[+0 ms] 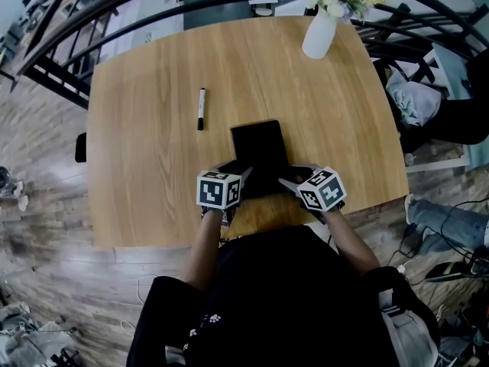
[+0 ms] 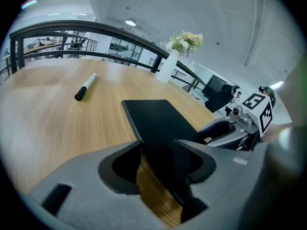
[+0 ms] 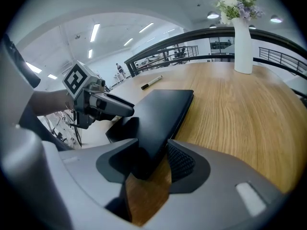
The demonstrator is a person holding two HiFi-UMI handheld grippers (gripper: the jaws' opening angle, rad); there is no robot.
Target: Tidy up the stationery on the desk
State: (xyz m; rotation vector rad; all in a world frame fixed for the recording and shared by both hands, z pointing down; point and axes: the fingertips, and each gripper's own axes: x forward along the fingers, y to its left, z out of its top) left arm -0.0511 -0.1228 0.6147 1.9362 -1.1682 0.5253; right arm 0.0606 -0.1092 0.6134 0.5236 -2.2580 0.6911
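Note:
A flat black notebook (image 1: pixel 260 147) lies at the near middle of the wooden desk (image 1: pixel 153 174). My left gripper (image 1: pixel 238 176) is shut on its near left corner, and my right gripper (image 1: pixel 289 180) is shut on its near right corner. In the left gripper view the notebook (image 2: pixel 158 121) runs back between the jaws, and the right gripper (image 2: pixel 225 131) shows beyond it. In the right gripper view the notebook (image 3: pixel 165 110) looks tilted, its near edge off the wood. A black-and-white marker (image 1: pixel 201 108) lies alone, left of and beyond the notebook.
A white vase with flowers (image 1: pixel 319 33) stands at the desk's far right. Dark curved railings (image 1: pixel 114 6) run behind the desk. A person's body fills the near edge. Bags and cables (image 1: pixel 428 105) lie on the floor to the right.

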